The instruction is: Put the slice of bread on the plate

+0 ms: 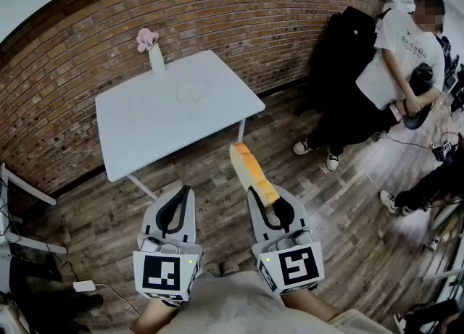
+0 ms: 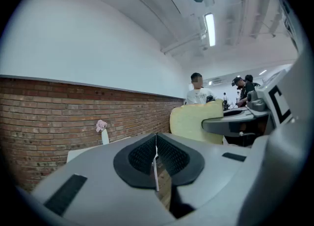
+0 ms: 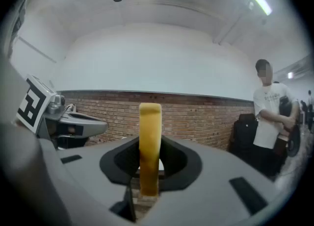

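Bright ceiling light (image 2: 210, 29), fisheye-warped dark edges

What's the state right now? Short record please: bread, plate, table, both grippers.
bread: yellow-crusted slice of bread, clamped on edge in the right gripper, over the wooden floor, short of the table
plate: round white plate, empty, on the white rectangular table
left gripper: shut, holding nothing
also on table: white vase with a pink flower, at the far edge
task: bread not yet on plate
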